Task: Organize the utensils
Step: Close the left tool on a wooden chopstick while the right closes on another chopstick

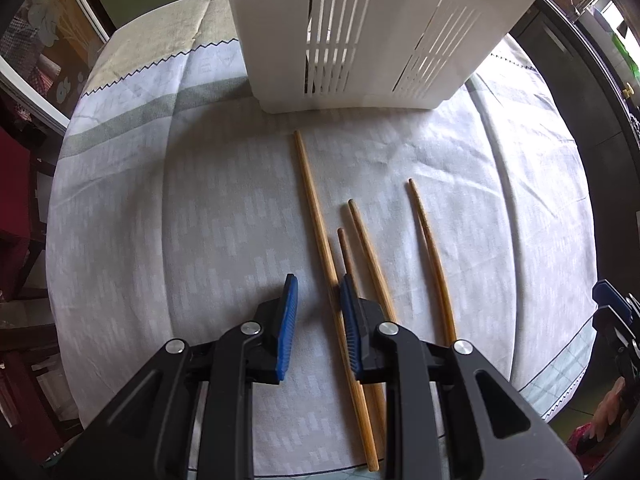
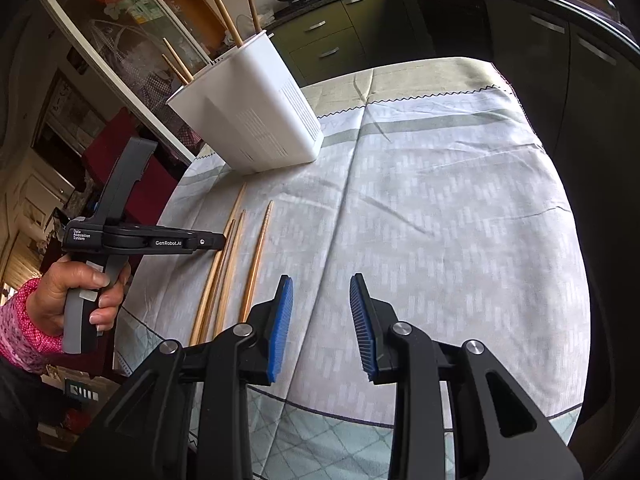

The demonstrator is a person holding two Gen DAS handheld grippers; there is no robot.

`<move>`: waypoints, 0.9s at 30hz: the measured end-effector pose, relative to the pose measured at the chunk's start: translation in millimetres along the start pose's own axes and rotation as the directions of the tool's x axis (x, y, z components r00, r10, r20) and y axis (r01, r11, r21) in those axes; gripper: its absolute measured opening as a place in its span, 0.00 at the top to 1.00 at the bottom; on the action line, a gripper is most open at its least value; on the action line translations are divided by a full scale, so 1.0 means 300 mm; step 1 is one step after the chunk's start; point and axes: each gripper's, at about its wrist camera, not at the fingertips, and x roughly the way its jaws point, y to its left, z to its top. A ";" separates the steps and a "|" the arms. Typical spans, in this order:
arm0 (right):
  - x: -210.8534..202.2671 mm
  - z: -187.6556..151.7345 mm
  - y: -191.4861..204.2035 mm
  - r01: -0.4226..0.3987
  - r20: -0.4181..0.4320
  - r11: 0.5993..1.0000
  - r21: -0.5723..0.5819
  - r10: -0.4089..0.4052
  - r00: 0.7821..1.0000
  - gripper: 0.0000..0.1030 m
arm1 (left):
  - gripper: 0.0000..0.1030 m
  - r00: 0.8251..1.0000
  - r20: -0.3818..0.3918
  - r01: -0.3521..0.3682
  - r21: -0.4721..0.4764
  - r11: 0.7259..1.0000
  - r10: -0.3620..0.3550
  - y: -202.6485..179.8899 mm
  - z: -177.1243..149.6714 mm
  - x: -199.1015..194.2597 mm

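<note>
Four wooden chopsticks (image 1: 316, 216) are laid on the cloth-covered counter (image 1: 160, 220), side by side and roughly parallel, near its front edge. Further back on the counter a white slotted holder (image 1: 360, 40) is stood upright, apart from the loose sticks; in the right wrist view four more chopsticks (image 2: 224, 12) are seen standing in it, their ends poking above the rim.

The left claw (image 1: 318, 292) is pointed steeply down over the loose chopsticks. Its blue pads are held a narrow gap apart, and the longest stick is framed between them, close against the right-hand pad; whether it is pressed by the pads cannot be told. The left claw's handle is gripped by a hand (image 2: 76, 292) in a pink patterned sleeve.

The right claw (image 2: 320, 304) is held partly open over bare cloth, to the right of the loose chopsticks, with nothing between its pads.
</note>
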 end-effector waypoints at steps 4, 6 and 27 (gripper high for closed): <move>0.002 0.004 0.033 0.019 0.000 0.999 -0.031 -0.019 1.000 0.71 | 0.90 1.000 0.006 -0.025 0.030 0.999 0.025 -0.029 -0.017 0.012; 0.019 0.005 0.060 0.032 -0.012 0.998 -0.060 -0.032 0.999 0.69 | 0.91 1.000 -0.006 -0.015 0.027 1.000 0.015 -0.014 -0.043 0.011; 0.482 0.090 0.354 0.155 -0.244 0.939 -0.306 -0.235 0.941 0.68 | 0.87 0.999 -0.031 0.029 -0.072 0.997 -0.032 0.181 -0.119 -0.005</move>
